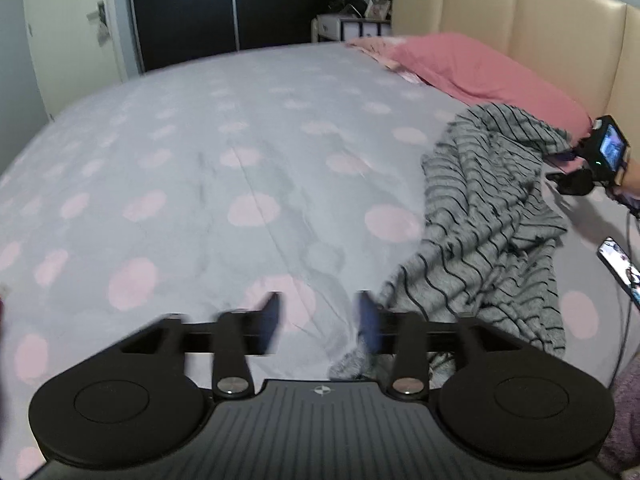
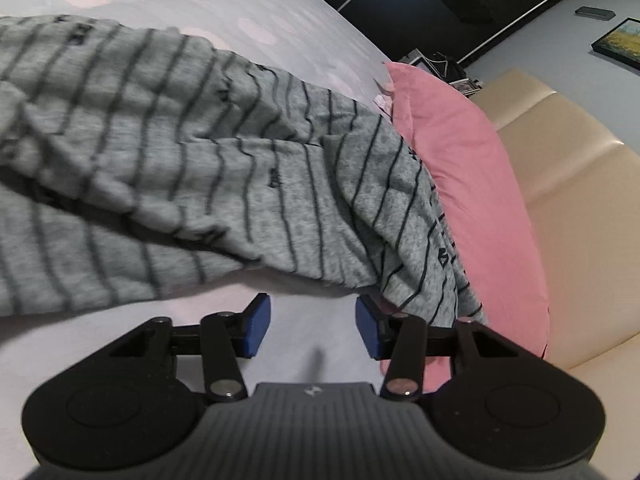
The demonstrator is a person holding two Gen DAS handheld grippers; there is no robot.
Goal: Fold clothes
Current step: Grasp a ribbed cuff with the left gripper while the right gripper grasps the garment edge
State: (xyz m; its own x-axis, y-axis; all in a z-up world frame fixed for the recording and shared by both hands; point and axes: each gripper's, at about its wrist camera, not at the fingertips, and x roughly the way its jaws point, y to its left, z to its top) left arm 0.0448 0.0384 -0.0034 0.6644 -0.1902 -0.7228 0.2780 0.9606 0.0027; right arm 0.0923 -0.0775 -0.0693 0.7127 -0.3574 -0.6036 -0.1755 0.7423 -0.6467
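Note:
A grey garment with thin dark stripes [image 1: 492, 216] lies crumpled on the bed's right side, one end against the pink pillow. My left gripper [image 1: 320, 320] hovers over the sheet with its blue pads apart and nothing between them; a garment corner lies just under its right finger. The right gripper [image 1: 576, 176] shows at the right edge beside the garment. In the right wrist view the striped garment [image 2: 200, 168] fills the upper half, and my right gripper [image 2: 310, 324] stands open over bare sheet just short of the cloth's edge, its right pad close to a fold.
The bed sheet [image 1: 200, 160] is grey with pale pink dots. A pink pillow [image 1: 472, 68] leans on the cream headboard [image 1: 532, 12]. A lit phone [image 1: 618, 268] lies on the bed at right. A dark wardrobe [image 1: 240, 4] and a nightstand [image 1: 348, 24] stand beyond.

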